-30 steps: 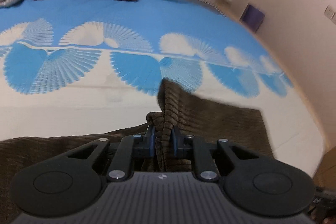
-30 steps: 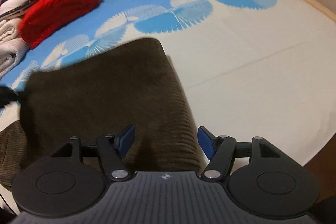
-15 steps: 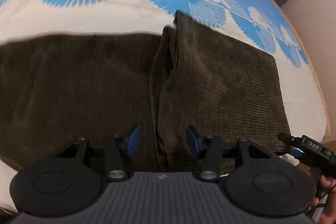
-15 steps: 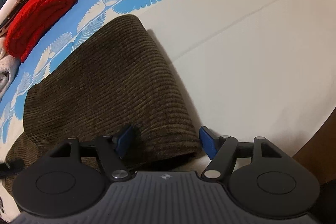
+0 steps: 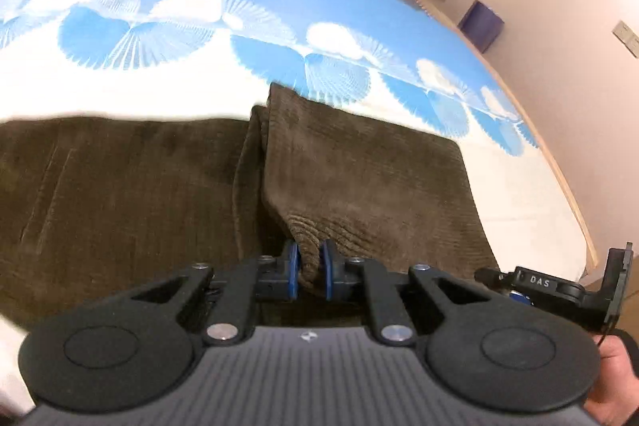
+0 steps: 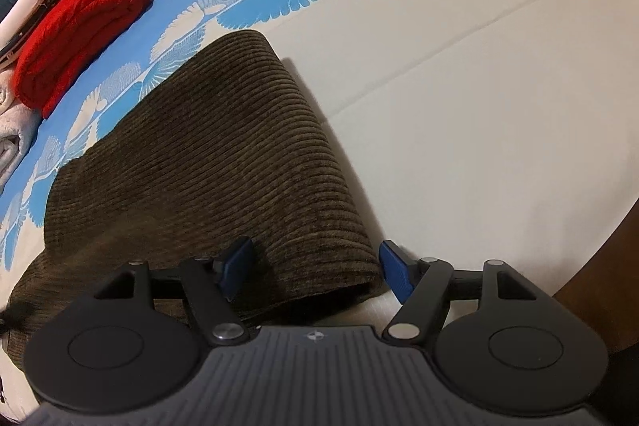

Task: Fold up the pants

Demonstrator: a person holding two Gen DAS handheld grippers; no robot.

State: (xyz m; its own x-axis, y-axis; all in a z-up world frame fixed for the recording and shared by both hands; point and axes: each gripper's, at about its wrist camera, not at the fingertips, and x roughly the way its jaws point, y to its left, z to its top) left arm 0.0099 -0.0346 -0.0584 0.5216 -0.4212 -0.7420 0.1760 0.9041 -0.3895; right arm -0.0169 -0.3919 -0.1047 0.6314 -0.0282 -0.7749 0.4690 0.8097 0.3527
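The brown corduroy pants [image 5: 359, 178] lie across the near edge of the bed [image 5: 120, 94], partly folded: one flap is doubled over the rest, its rounded fold line running away from me in the right wrist view. My left gripper [image 5: 308, 268] is closing its fingers on a pinched ridge of cloth at the near edge of that upper flap — the blue pads already have the ribbed fabric bunched between them. My right gripper [image 6: 315, 268] is spread wide, its fingers straddling the near corner of the folded flap with the cloth between them but no pad pressing on it. I judge I am partway through, taking hold for the next fold. What comes next, I think, calls for the right fingers to close on that corner so both hands carry the same edge together, lifted evenly so the layers don't slide apart. The corduroy is thick, soft and heavily ribbed, so it should hold a rounded crease rather than a sharp one. The sheet beneath is smooth — cream with blue fan prints. A folded red knit [image 6: 80, 26] sits well apart at the far side.
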